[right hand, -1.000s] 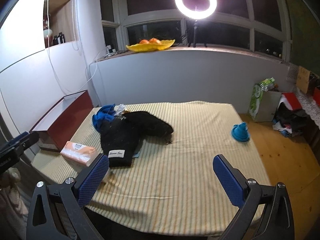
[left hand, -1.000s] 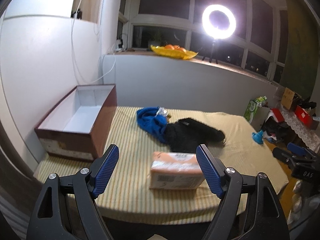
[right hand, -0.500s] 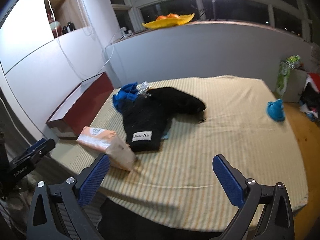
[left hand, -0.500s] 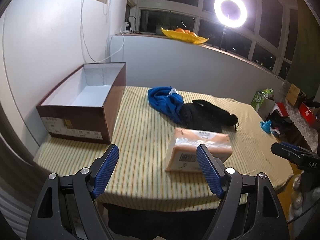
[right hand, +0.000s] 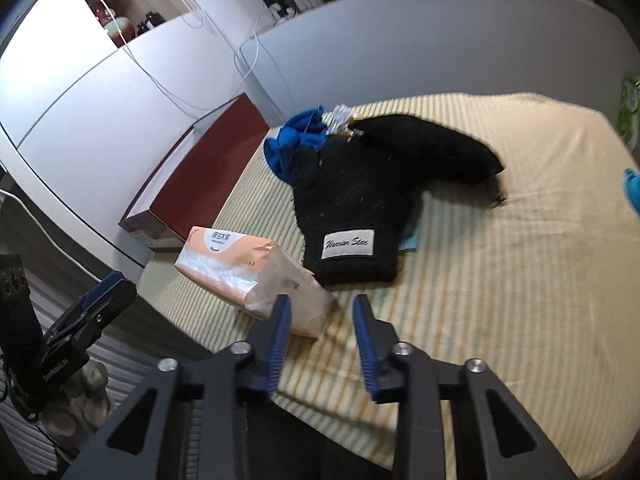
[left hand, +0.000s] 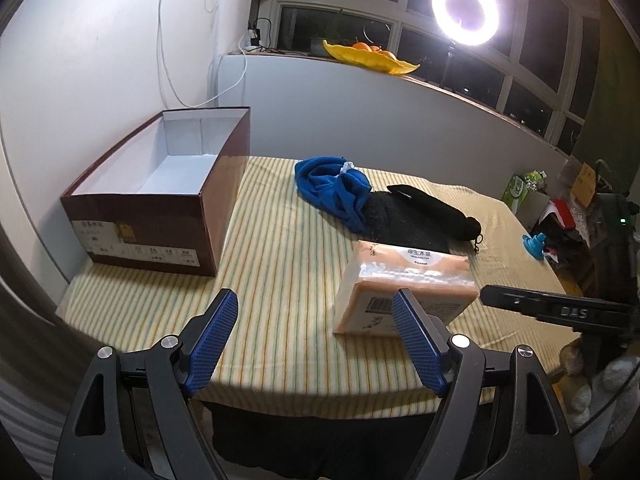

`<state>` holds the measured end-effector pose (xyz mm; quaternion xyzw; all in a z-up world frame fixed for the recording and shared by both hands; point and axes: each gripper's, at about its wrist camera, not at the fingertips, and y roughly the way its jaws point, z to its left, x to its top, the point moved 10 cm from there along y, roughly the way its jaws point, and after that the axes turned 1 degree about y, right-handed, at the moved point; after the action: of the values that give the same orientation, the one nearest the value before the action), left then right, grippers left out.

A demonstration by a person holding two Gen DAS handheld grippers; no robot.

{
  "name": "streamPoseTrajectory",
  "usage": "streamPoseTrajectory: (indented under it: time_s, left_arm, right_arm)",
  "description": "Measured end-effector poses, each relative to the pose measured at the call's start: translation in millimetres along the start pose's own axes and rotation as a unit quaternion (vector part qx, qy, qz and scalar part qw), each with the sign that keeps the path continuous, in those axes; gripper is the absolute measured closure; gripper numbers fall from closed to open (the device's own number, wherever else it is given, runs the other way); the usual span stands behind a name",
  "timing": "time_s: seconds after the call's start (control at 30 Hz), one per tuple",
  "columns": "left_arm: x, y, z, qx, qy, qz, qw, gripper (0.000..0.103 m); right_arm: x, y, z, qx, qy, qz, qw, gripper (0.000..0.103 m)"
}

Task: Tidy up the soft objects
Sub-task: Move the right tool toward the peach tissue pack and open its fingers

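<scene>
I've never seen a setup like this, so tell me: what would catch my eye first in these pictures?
Probably the bright ring lamp glowing at the dark window. Next, the striped table, where a black knit hat lies half over a blue cloth, with an orange tissue pack near the front edge. An open brown box stands at the table's left end by the wall.

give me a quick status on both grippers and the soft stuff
Left gripper open, empty. Right gripper closing, nothing between jaws. Tissue pack, black hat on bed, box empty. Nothing blocking.
</scene>
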<state>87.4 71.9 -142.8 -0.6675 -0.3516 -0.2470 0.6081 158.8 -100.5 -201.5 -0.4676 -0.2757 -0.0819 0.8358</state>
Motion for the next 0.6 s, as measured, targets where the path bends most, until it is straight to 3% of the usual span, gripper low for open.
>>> streamPoseTrajectory:
  time_s: [0.6]
  left_arm:
    - [-1, 19, 23, 0.014, -0.015, 0.008, 0.9998, 0.024]
  right_arm:
    - [19, 48, 28, 0.027, -0.031, 0.037, 0.998, 0.080]
